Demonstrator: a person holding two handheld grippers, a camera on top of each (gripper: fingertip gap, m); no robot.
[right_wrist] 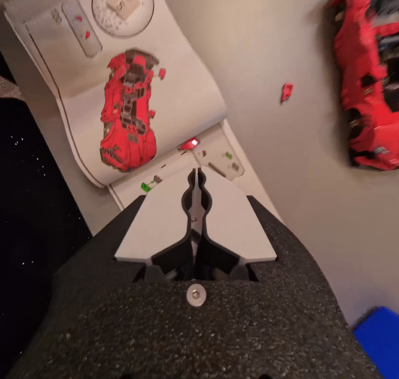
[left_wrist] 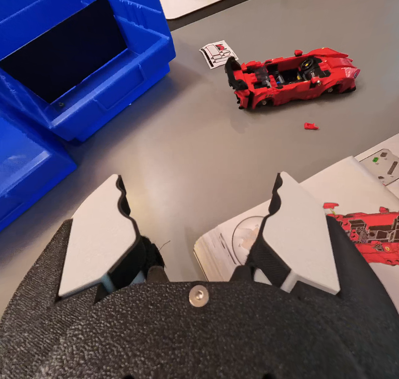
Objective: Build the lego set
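The left gripper is held low over the grey table, jaws spread wide with nothing between them. The right gripper is poised over the open instruction booklet, jaws pressed nearly together, empty. The red lego car is seen farther off, a loose red piece near it. Blue bins are set at the left. A sticker sheet is tucked behind the car.
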